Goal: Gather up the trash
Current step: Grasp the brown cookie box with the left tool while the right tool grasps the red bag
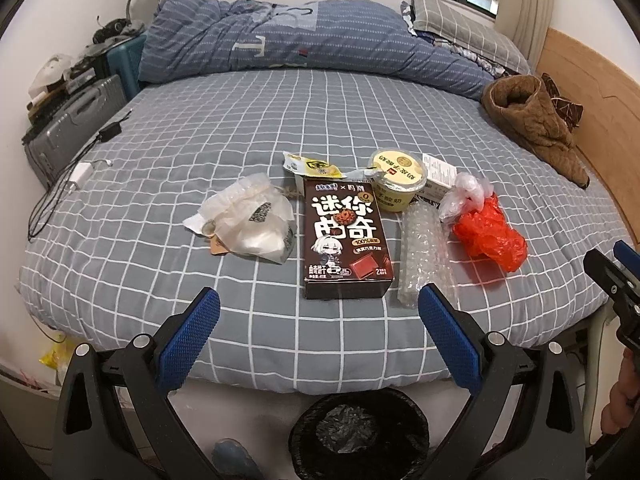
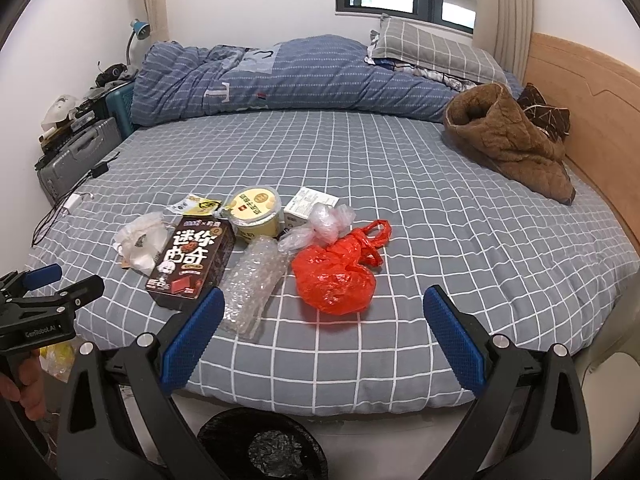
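Observation:
Trash lies in a cluster on the grey checked bed (image 1: 160, 160): a dark brown cookie box (image 1: 346, 240) (image 2: 192, 262), a white crumpled bag (image 1: 250, 220) (image 2: 142, 240), a yellow yogurt cup (image 1: 398, 180) (image 2: 256, 212), a roll of bubble wrap (image 1: 426, 252) (image 2: 252, 280), a red plastic bag (image 1: 488, 232) (image 2: 336, 276), a clear plastic bag (image 1: 466, 194) (image 2: 320, 226), a yellow wrapper (image 1: 312, 166) and a small white box (image 2: 310, 204). My left gripper (image 1: 319, 304) is open, short of the box. My right gripper (image 2: 324, 304) is open, short of the red bag.
A bin with a black liner (image 1: 360, 436) (image 2: 260, 448) stands on the floor below the bed's near edge. A blue duvet (image 1: 300, 40), a pillow (image 2: 432, 50) and a brown quilted garment (image 1: 536, 124) lie at the back. Chargers and cables (image 1: 80, 172) lie at the left edge, beside a suitcase (image 1: 68, 132).

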